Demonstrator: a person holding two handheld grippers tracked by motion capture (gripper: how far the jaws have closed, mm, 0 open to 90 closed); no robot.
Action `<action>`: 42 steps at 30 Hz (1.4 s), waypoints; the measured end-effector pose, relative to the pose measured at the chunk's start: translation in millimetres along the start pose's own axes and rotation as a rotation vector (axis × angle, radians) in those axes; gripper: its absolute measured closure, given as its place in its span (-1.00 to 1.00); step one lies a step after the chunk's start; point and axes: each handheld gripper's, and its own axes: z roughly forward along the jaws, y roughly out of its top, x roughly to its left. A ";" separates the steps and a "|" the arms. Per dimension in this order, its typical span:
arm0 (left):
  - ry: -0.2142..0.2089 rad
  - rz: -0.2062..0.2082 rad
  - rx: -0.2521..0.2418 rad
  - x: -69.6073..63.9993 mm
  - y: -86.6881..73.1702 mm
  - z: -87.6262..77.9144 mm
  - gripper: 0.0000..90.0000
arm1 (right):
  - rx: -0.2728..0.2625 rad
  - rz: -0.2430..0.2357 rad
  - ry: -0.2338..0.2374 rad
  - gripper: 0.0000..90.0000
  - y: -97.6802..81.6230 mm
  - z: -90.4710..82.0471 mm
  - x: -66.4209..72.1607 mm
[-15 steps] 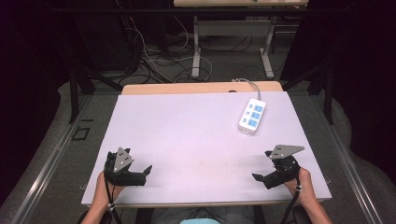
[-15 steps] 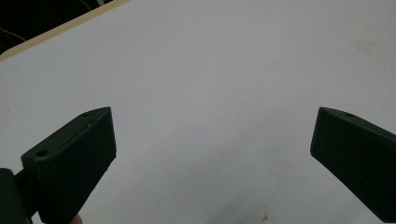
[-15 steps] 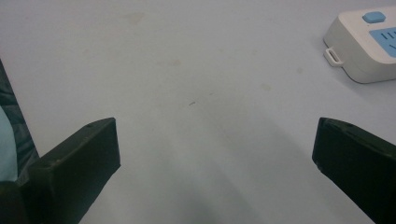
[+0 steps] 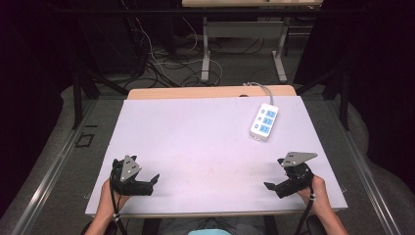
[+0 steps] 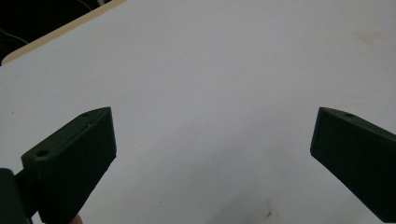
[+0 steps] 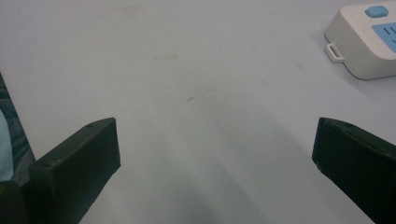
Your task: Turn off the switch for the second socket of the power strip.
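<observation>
High view sets the table [image 4: 205,142] in the middle of the frame, its pale lilac top bare apart from a white power strip [image 4: 264,121] in the upper right part of the surface, lying at a slight slant with blue sockets facing up; a grey cable [image 4: 258,88] runs from its far end over the table's back edge. At lower left, the left gripper [image 4: 152,182] sits low over the near edge of the table in the person's left hand [image 4: 110,193], jaws pointing toward the centre of the frame; at lower right, the right gripper [image 4: 270,187] is held in the right hand [image 4: 313,191], jaws pointing left toward the centre, a grey three-cornered plate on top. The power strip lies well apart from both grippers, nearer the right one, up and slightly left of it.

Left gripper view has the two black jaws spread wide, bare tabletop between them; right gripper view likewise shows the jaws standing wide apart with nothing between them, and the power strip [image 6: 364,39] in the upper right corner, its small hanging loop turned toward the camera.
</observation>
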 end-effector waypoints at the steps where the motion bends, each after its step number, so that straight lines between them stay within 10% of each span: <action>1: 0.000 0.000 0.002 0.1 0.1 0.0 -1.00 | 0.002 -0.007 0.006 -0.99 0.2 -0.2 -0.7; 42: 0.012 0.003 0.010 2.4 -0.2 0.4 -1.00 | 0.005 -0.002 -0.066 -0.99 36.5 20.7 -28.3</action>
